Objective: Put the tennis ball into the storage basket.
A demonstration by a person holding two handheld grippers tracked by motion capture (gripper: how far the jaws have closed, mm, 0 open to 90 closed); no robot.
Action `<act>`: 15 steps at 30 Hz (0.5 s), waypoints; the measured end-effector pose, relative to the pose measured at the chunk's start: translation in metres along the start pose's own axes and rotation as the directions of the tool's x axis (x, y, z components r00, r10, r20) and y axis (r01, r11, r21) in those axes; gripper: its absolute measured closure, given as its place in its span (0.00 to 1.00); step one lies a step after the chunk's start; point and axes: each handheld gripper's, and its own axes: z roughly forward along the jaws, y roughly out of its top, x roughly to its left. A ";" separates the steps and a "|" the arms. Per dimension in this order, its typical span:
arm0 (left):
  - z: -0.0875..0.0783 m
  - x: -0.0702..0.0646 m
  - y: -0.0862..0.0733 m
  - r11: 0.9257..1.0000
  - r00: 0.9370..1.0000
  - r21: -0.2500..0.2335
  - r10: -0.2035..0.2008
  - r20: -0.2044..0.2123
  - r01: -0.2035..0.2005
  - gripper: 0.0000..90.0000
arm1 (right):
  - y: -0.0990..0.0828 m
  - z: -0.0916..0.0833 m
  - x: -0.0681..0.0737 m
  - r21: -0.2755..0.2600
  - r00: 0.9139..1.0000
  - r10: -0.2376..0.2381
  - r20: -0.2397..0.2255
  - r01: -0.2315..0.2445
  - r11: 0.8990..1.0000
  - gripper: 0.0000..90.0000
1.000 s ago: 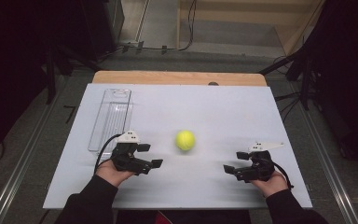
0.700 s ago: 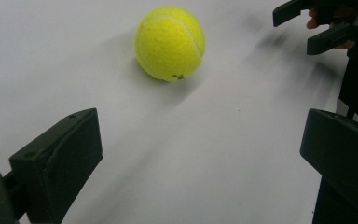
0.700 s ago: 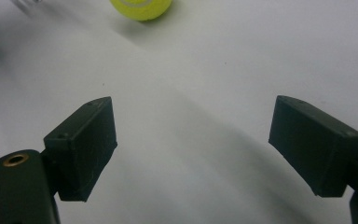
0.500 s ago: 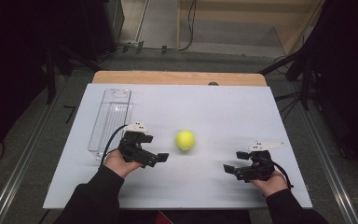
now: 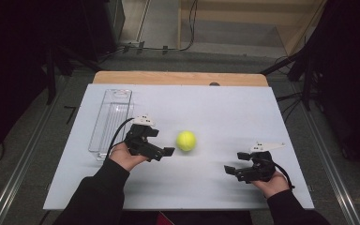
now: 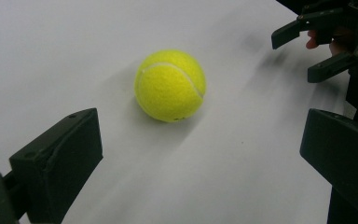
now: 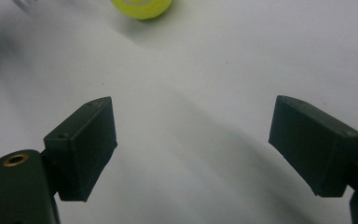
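one tennis ball (image 5: 186,140), one clear plastic tray (image 5: 111,119) and two handheld grippers on one white table (image 5: 206,108).

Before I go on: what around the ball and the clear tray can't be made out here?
- Tennis ball: top cut off by the right gripper view's upper edge.
- Clear tray: too small and see-through in the high view to tell any contents.
- Left gripper: jaw tips cut off in its own view.

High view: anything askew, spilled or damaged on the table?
Nothing stands out. The tennis ball sits intact on the white table, the clear tray lies flat and parallel to the left edge, and both the left claw and right claw are open, holding nothing.
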 end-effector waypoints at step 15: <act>0.019 0.004 0.017 1.000 0.999 0.018 -0.001 0.037 0.000 0.00 | 0.000 0.000 0.000 -0.004 1.000 -0.009 0.000 0.009 1.000 0.14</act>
